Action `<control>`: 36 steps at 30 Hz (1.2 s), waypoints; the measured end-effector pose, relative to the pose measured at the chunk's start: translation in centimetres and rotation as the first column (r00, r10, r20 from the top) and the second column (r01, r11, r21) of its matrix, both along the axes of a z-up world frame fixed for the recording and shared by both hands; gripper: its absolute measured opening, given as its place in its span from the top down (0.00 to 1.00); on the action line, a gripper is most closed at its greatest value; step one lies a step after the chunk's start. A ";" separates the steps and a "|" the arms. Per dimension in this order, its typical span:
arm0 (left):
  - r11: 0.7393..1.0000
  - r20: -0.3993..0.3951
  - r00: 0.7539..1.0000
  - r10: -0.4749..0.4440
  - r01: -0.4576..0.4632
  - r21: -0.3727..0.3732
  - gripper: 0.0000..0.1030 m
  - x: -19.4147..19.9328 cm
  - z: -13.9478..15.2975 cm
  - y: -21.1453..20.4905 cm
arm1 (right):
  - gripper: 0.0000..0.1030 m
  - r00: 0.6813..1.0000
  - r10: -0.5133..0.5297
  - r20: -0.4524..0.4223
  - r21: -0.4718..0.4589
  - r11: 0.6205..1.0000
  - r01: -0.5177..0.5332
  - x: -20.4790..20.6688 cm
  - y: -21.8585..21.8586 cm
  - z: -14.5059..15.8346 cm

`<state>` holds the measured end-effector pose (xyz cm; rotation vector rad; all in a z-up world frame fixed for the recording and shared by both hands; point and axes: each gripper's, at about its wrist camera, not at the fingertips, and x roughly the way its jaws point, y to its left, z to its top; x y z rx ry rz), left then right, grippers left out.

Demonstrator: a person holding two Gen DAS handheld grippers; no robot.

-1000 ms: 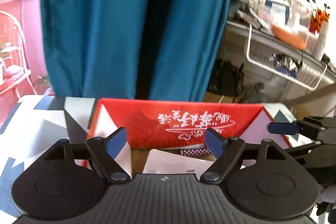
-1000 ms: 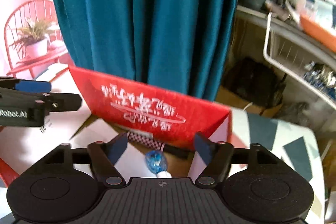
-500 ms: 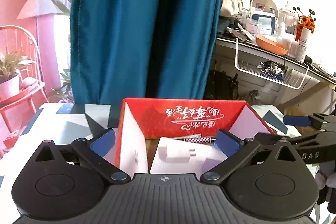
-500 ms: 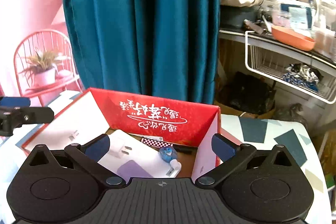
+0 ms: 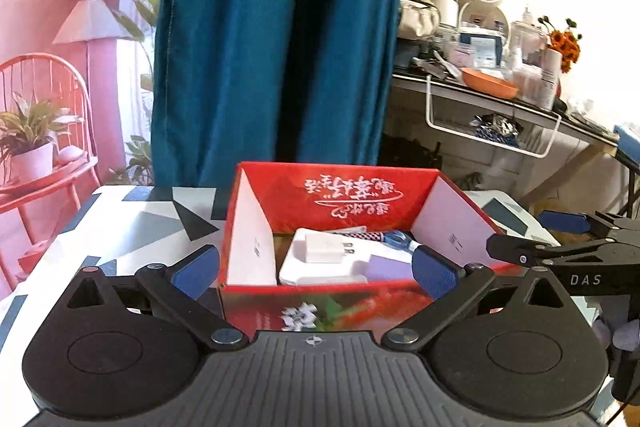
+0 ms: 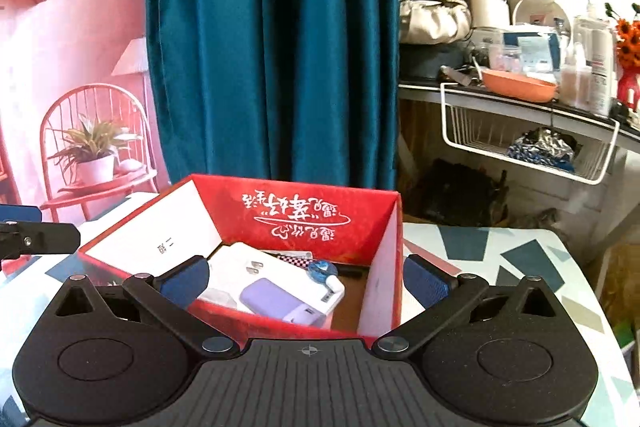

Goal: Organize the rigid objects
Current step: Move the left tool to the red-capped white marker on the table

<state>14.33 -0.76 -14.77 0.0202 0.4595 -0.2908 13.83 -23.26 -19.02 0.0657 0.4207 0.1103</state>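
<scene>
Teal curtain folds hang behind a counter covered in a white cloth with grey and navy triangles. On it stands an open red cardboard box, its flaps upright, white script printed on the far one. Inside lie a flat white slab, a boxy white plug with two metal prongs, a rounded lilac block, a checkered strip and a small clear blue piece. The left gripper faces the box's near wall, its blue ribbed fingers spread wide after just opening, nothing pressed between them. The right gripper, black plastic too, stands likewise just opened at the box's right corner, its pads apart from the cardboard. Right of the curtain, a cluttered shelf carries a white wire basket.
</scene>
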 end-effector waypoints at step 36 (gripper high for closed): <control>1.000 -0.255 0.967 -0.006 0.014 0.027 0.29 3.3 -11.4 -0.8 | 0.35 0.975 0.069 -0.212 -0.016 0.997 -0.074 0.2 5.3 -13.0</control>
